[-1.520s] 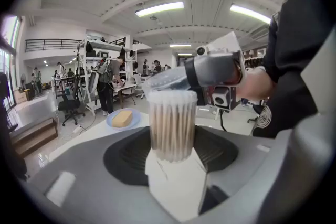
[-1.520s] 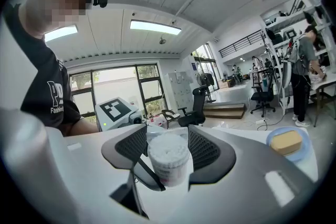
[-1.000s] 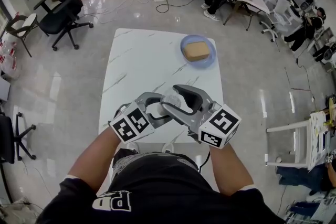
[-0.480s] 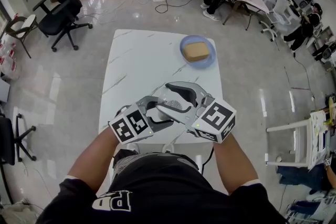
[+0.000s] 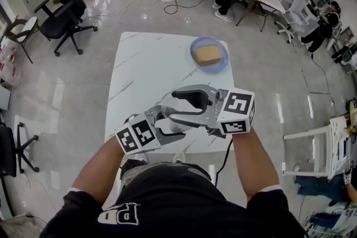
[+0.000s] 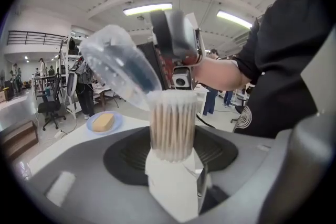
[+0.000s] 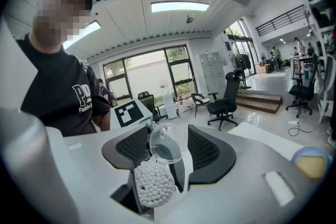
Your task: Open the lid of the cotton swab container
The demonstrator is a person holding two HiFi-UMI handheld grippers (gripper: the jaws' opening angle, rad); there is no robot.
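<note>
Left gripper (image 5: 170, 125) fingers are clamping the clear cylindrical cotton swab container (image 6: 172, 128) upright over the near edge of the white marble table (image 5: 150, 64), right gripper (image 7: 164, 155) fingers are clamping its clear round lid (image 6: 118, 68), tilting off the rim, swab tips showing, blue plate (image 5: 193, 47) sitting at the far right corner.

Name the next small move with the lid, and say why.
Probably swing the lid farther away with the right gripper: it is tilted open, but its rim seems to touch the cotton swab container in the left gripper.
</note>
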